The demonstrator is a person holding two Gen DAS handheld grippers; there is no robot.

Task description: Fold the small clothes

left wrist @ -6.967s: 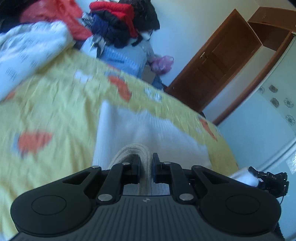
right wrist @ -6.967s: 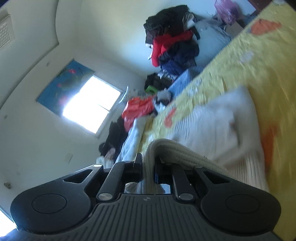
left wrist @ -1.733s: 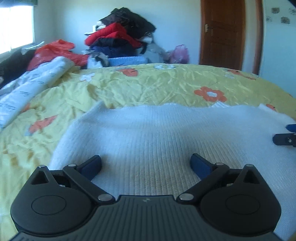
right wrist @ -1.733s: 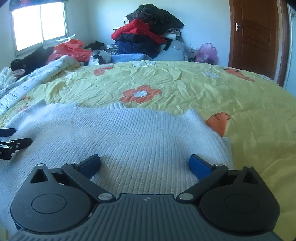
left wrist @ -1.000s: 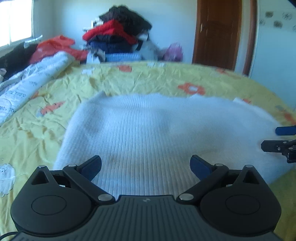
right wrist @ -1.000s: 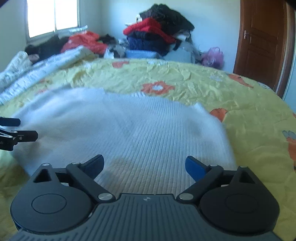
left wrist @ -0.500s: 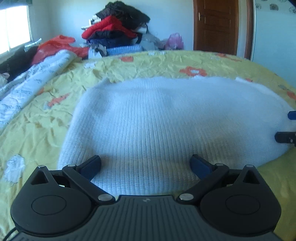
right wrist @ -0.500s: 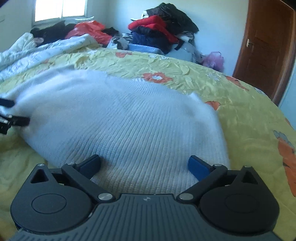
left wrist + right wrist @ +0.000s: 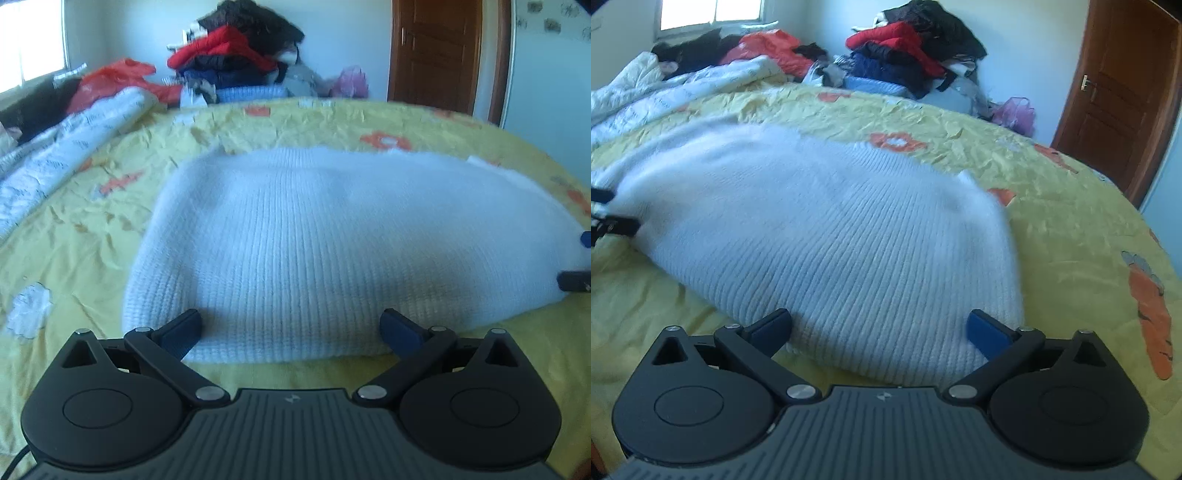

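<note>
White sweater (image 9: 332, 240) on yellow bedspread (image 9: 92, 229); both hand-held grippers (image 9: 291, 332) (image 9: 879, 330) wide open, empty.

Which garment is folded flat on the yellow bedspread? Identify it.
The white ribbed knit sweater, lying alone before both open grippers. The red, black and navy clothes are heaped in a pile beyond the bed.

Left gripper (image 9: 291, 331): jaws spread wide, nothing between them. Right gripper (image 9: 880, 330): jaws spread wide, likewise holding nothing.
</note>
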